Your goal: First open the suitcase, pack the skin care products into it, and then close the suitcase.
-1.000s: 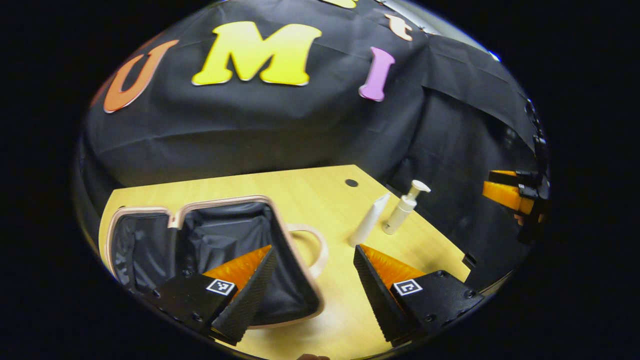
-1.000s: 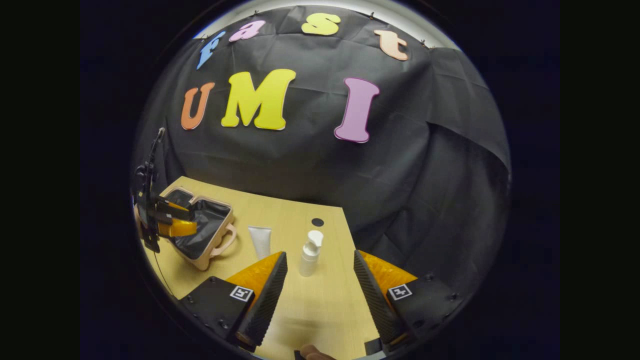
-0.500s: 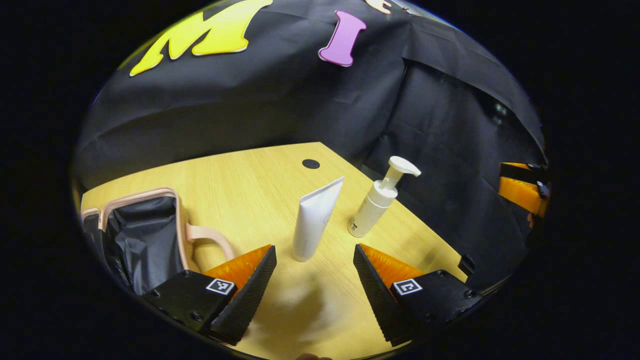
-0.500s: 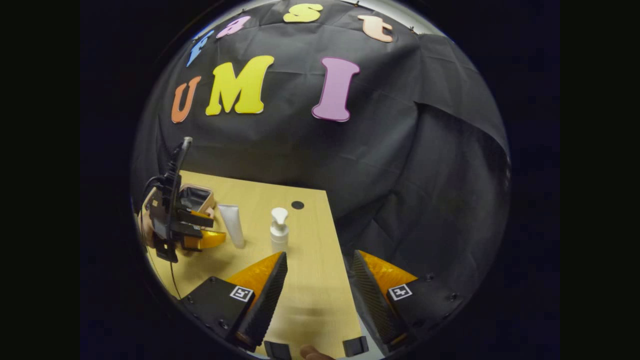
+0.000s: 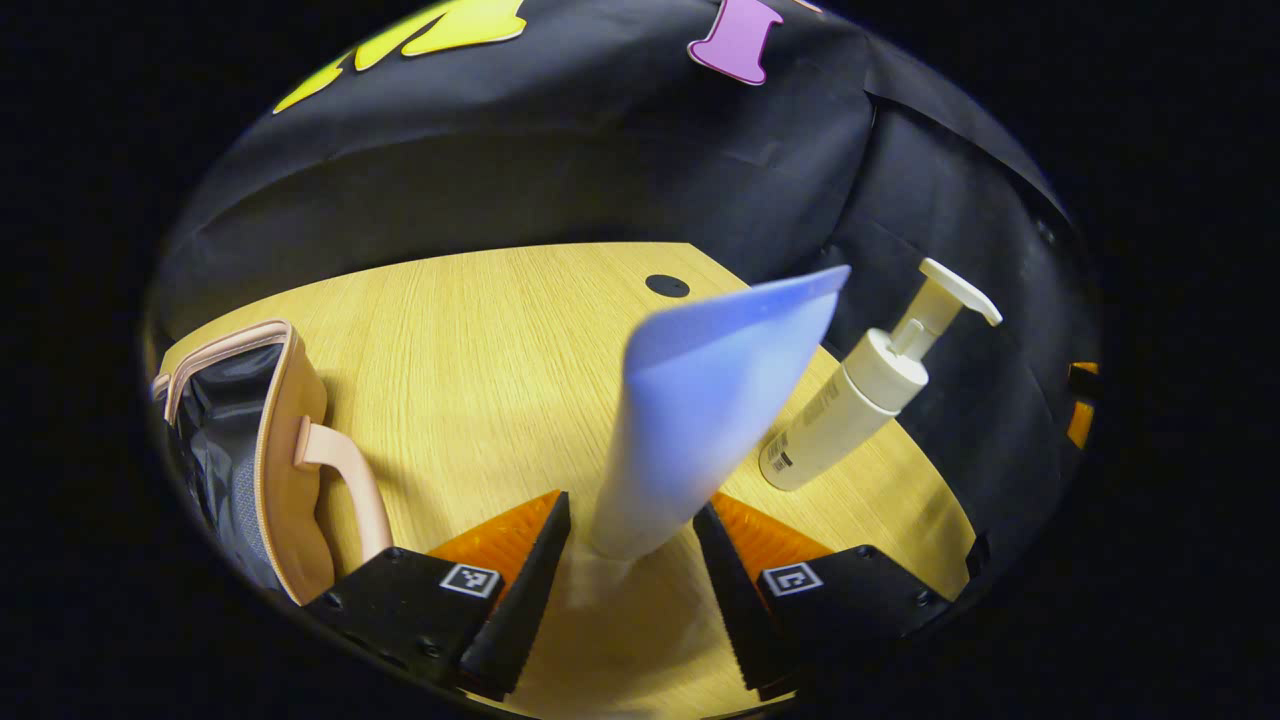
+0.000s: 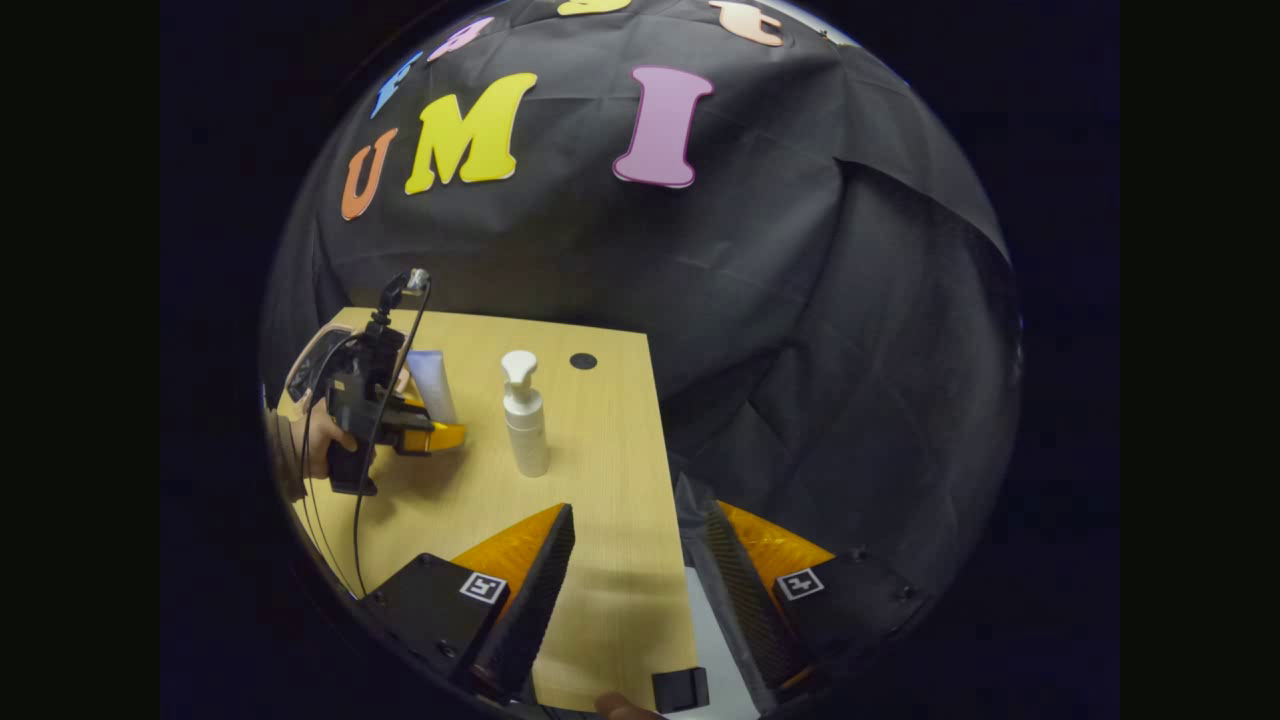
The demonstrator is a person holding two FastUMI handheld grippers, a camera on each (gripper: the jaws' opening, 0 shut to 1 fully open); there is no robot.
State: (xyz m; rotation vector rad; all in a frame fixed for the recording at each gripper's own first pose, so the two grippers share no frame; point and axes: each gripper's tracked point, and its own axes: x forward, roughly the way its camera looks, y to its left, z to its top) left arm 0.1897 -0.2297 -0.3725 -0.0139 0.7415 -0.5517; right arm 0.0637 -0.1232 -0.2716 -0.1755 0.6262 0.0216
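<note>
Tabletop [image 5: 470, 320] now: left gripper [image 5: 625, 560] has swung from the open suitcase [image 5: 270, 440] and come up to the tube [image 5: 700, 400], jaws spread either side, unclosed; right gripper [image 6: 630, 570] open, idle; bottle [image 6: 525, 420] waits

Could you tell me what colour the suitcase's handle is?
Pale pink handle, clearest in the left gripper view.

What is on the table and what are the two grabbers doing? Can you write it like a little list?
table: wooden
suitcase: open, at the table's left
tube: standing upright between the left gripper's fingers, not yet squeezed
pump bottle: standing beside the tube, untouched
right gripper: open, holding nothing
packed so far: cannot tell
</note>
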